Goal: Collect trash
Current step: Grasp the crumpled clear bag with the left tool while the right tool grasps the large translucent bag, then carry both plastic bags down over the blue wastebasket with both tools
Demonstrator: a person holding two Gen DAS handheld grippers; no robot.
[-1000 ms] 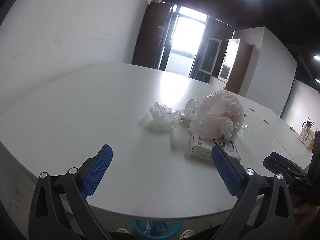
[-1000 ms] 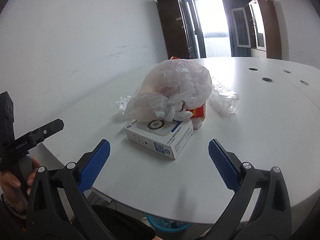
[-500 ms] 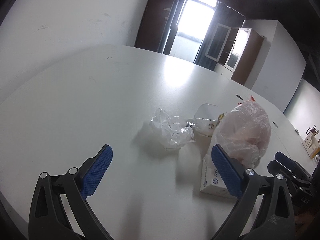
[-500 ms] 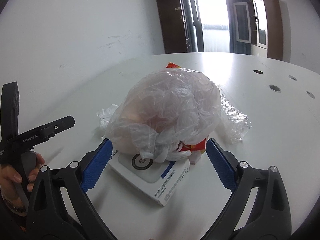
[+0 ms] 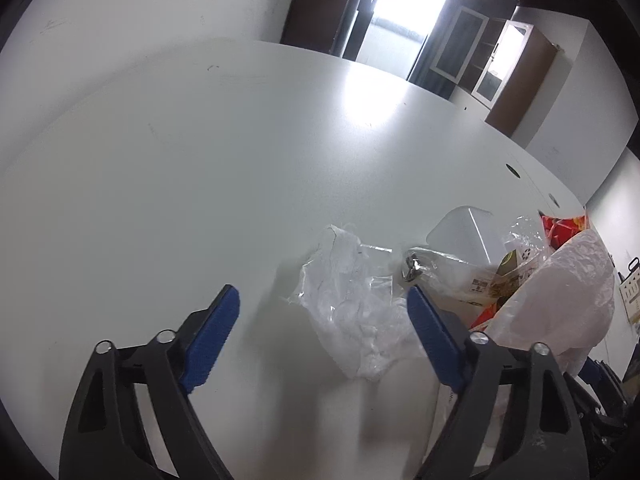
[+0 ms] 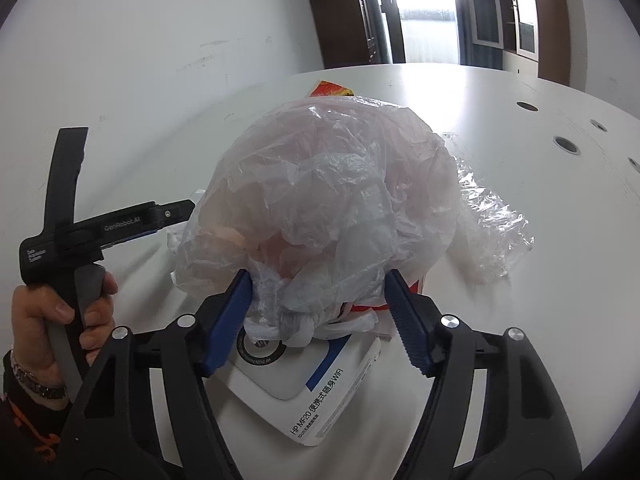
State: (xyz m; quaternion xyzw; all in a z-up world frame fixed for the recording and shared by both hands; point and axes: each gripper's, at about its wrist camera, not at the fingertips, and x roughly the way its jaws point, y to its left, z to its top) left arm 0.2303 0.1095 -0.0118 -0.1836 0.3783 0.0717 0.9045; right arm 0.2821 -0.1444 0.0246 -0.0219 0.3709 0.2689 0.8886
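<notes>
A crumpled clear plastic wrap (image 5: 348,304) lies on the white table (image 5: 180,168). It sits between the blue pads of my left gripper (image 5: 324,316), close to the right pad and well apart from the left one. That gripper's jaws are closing. A tied translucent pink bag (image 6: 324,192) full of trash rests on a white HP box (image 6: 320,392). My right gripper (image 6: 318,300) has the bag's knotted end between its pads. Its jaws are closing too, and the film just brushes them. The left gripper (image 6: 176,212) also shows from the side.
A person's hand (image 6: 60,320) holds the left gripper's handle. Behind the bag (image 5: 560,300) lie a red packet (image 5: 564,226), a white plastic container (image 5: 464,232) and a sheet of clear film (image 6: 492,216). Round cable holes (image 6: 566,145) dot the table's right side. Cabinets and a bright doorway stand beyond.
Both grippers have moved forward over the table and narrowed their jaws. The left now straddles the crumpled wrap. The right has come up around the bag's knot.
</notes>
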